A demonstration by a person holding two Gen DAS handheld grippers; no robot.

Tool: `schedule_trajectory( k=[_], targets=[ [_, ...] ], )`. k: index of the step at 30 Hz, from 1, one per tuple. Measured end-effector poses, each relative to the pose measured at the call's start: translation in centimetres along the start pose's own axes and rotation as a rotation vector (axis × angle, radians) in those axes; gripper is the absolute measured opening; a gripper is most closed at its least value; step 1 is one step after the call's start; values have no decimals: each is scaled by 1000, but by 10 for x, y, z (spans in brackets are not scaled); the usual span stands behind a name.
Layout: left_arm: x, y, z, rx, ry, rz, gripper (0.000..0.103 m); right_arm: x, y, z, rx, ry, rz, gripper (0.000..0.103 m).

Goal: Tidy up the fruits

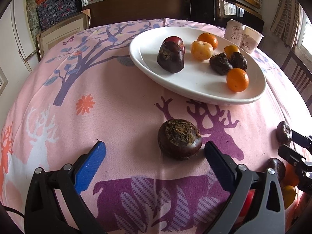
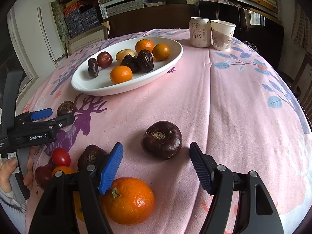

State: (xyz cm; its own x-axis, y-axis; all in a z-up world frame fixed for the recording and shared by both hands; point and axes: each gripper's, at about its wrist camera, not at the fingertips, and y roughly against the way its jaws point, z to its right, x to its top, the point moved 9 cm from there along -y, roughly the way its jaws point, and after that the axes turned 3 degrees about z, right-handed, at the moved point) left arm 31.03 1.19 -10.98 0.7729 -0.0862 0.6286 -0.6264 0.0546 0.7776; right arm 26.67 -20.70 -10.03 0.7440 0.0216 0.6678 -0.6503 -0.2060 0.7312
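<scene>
A dark water chestnut (image 1: 179, 139) lies on the pink cloth between the fingers of my open left gripper (image 1: 155, 145), close to its right pad and untouched. Another water chestnut (image 2: 161, 139) sits just past the tips of my right gripper (image 2: 156, 146), with a gap on each side of it. The white plate (image 2: 175, 58) further back holds mandarins, chestnuts and a red plum. A mandarin (image 2: 128, 200) lies under the right gripper's blue finger. In the right wrist view, the left gripper (image 2: 61, 115) shows at the left.
A drink can (image 2: 199, 32) and a paper cup (image 2: 222, 35) stand behind the plate. A cherry tomato (image 2: 60, 157), a third chestnut (image 2: 91, 159) and more small fruit cluster at the near left. A person's hand (image 2: 7, 171) holds the left gripper's handle.
</scene>
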Motion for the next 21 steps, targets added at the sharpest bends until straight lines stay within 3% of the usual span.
schedule_trajectory(
  k=[2, 4, 6, 8, 10, 14, 21],
  targets=[
    [-1, 0, 1, -11, -2, -2, 99, 1, 0, 1, -3, -1, 3, 64],
    [-1, 0, 3, -26, -6, -2, 98, 1, 1, 3, 1, -7, 10, 41],
    [-1, 4, 5, -29, -14, 15, 82, 2, 3, 1, 14, -1, 18, 41],
    [1, 9, 9, -44, -24, 37, 55, 2, 5, -3, 25, 7, 26, 40],
    [1, 12, 12, -58, -25, 54, 42, 3, 7, -2, 34, -4, 38, 40],
    [2, 17, 10, -97, 10, 67, 42, 6, 14, 4, 57, -50, 66, 40],
    [17, 52, 6, -114, 38, 175, 43, 13, 26, 3, 110, -87, 117, 40]
  ],
)
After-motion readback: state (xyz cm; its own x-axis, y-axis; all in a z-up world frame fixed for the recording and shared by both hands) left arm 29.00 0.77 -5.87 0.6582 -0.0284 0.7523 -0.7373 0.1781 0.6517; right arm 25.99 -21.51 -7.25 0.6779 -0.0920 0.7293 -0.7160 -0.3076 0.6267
